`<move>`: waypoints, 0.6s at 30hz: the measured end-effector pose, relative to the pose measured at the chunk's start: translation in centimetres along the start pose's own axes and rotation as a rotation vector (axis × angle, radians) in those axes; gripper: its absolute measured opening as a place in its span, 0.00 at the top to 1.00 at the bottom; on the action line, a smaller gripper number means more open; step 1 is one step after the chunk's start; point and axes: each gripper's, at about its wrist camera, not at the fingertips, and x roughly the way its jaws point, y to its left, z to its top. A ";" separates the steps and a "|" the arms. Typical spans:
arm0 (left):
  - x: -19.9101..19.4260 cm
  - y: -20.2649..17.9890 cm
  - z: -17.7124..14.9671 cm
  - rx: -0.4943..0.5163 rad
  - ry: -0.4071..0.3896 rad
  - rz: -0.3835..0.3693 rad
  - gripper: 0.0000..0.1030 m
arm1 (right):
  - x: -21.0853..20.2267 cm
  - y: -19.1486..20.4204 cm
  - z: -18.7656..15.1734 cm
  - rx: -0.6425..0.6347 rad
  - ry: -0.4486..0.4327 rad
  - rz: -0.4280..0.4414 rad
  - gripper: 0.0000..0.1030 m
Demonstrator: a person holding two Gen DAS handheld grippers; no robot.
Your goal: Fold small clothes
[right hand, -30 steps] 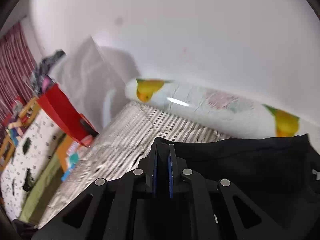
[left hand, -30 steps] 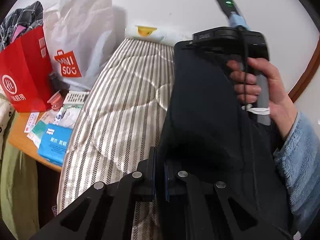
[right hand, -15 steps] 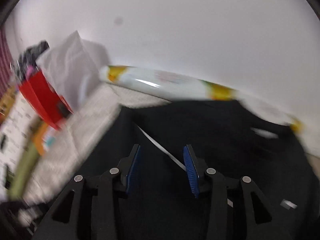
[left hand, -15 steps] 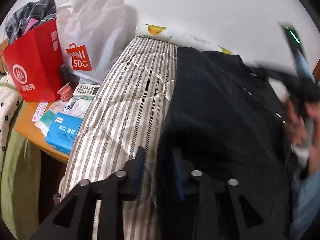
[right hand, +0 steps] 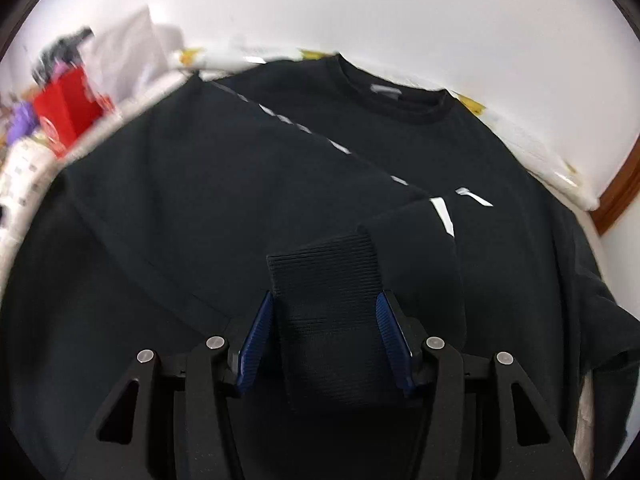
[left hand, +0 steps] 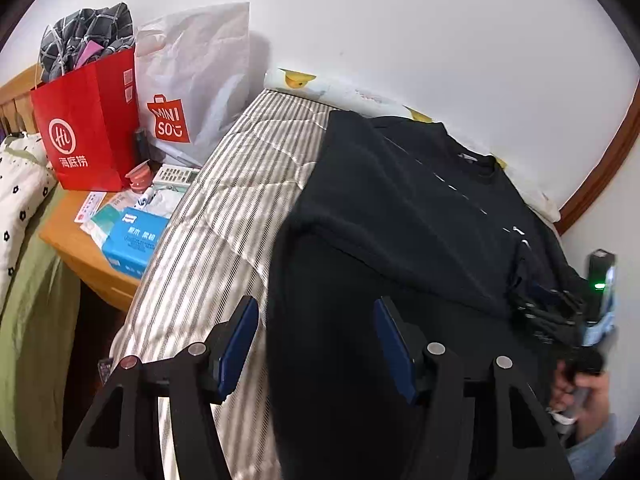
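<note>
Black sweatshirt (left hand: 400, 216), sleeve folded across body, on striped bed (left hand: 224, 216). Left claw (left hand: 316, 344) just spread, straddling hem, not pinching. Right claw (right hand: 324, 332) just spread, ribbed cuff (right hand: 326, 276) loose between pads.

We read "MINISO" in white on the red bag-shaped logo of the white paper bag (left hand: 192, 80); the red paper bag (left hand: 88, 120) shows "Hi" in a white circle above three white Chinese characters; the blue tissue pack (left hand: 132, 240) carries print too small to read.
</note>
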 end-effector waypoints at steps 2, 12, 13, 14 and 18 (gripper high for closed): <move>-1.1 -0.5 -0.3 0.010 -0.012 0.012 0.43 | 0.2 0.4 0.2 -0.020 -0.015 -0.009 0.48; -3.7 -2.4 -1.7 0.034 -0.022 0.054 0.42 | -4.6 -8.9 -0.5 0.184 -0.106 -0.079 0.79; -3.7 -2.6 -1.9 0.034 -0.019 0.053 0.42 | -5.1 -10.7 -0.8 0.214 -0.108 -0.106 0.78; -3.8 -2.9 -2.2 0.038 -0.014 0.050 0.41 | -5.4 -12.3 -1.1 0.233 -0.104 -0.125 0.73; -3.5 -4.0 -3.0 0.054 0.000 0.040 0.41 | -6.8 -17.5 -2.8 0.285 -0.100 -0.224 0.63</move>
